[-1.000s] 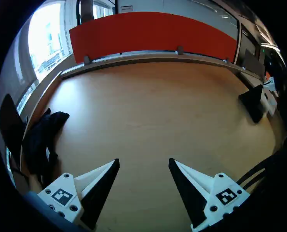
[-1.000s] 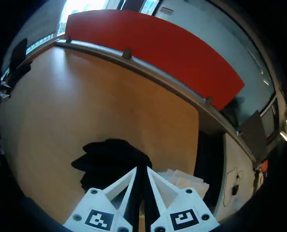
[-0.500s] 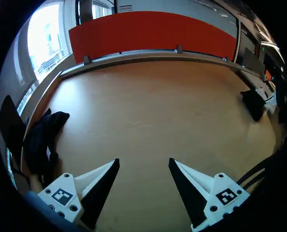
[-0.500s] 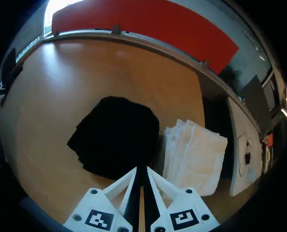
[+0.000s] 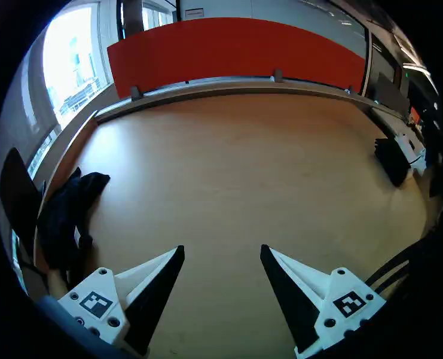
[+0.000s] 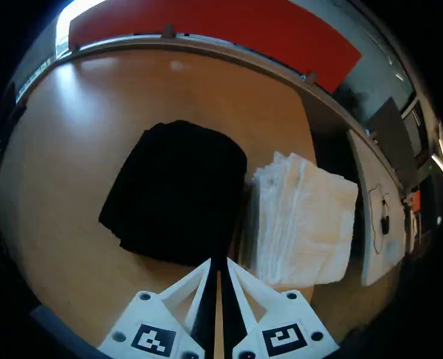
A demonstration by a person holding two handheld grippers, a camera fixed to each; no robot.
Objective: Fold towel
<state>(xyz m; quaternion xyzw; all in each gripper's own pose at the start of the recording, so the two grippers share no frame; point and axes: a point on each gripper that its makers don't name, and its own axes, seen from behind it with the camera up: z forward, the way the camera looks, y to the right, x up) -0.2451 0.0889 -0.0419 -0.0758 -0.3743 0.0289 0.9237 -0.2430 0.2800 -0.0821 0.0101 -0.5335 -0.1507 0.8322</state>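
Black folded towel [image 6: 176,191] at 12 o'clock; right gripper [image 6: 219,281] closed, left gripper [image 5: 221,263] wide, both empty; arriving closed may just shove it.

The table [image 5: 239,167] is showing a smooth, pale wood-look surface and is catching a soft sheen on the window side. The black towels [image 6: 176,191] are reading as matt, light-swallowing cloth. The white towels [image 6: 305,227] are looking soft and nubby, their stacked edges ribbed. On the left gripper [image 5: 221,248], the fingers [image 5: 152,287] are showing smooth white plastic with matt black inner faces. The red panel [image 5: 239,51] is looking flat and matt.
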